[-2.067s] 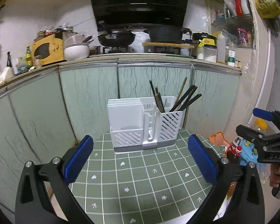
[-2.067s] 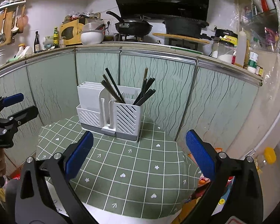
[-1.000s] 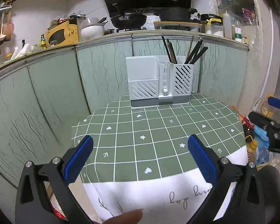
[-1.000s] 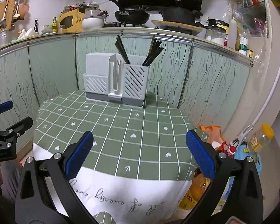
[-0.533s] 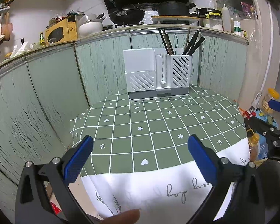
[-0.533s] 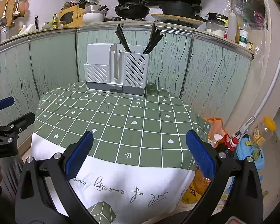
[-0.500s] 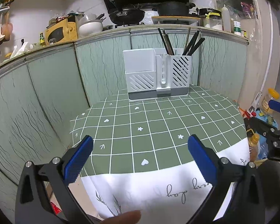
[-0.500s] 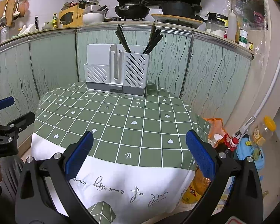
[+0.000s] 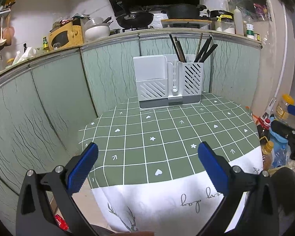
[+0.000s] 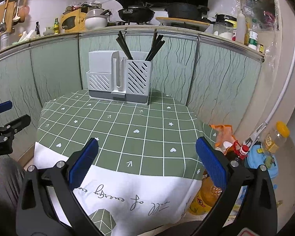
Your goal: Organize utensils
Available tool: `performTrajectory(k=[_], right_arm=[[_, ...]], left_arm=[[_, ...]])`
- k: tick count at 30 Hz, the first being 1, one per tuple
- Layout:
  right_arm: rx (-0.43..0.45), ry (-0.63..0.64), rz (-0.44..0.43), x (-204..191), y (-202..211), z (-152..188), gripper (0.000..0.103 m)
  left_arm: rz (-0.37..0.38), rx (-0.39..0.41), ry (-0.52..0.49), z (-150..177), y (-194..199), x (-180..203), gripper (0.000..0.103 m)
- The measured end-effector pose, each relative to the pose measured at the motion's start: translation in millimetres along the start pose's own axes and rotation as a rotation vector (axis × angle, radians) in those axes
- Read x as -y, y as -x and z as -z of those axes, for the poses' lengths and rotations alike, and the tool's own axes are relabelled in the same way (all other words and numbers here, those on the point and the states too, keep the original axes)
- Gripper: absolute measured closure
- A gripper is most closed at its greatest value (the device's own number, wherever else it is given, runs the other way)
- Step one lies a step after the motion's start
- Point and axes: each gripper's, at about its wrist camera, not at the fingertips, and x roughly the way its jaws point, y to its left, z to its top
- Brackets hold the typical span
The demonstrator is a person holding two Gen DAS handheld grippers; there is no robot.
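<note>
A white utensil holder (image 9: 168,83) stands at the far edge of the counter (image 9: 167,137), draped in a green checked cloth, at the upper centre of both wrist views, with dark chopsticks (image 9: 192,48) fanned upright in its slotted right compartment. The left tongs (image 9: 147,166) hang at the counter's near edge, blue pads spread wide and pinching nothing. The right tongs (image 10: 146,159) are likewise spread wide and empty, low in the frame. Bottles (image 10: 273,139) cluster on the floor at the lower right.
</note>
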Motion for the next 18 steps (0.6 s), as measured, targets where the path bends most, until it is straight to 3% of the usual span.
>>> performTrajectory(k=[18], right_arm=[[-0.002,-0.005,0.020,6.1,2.4,-0.9,0.008]], left_arm=[[-0.021,-0.012,0.007,4.2,1.3,-8.3,0.005]])
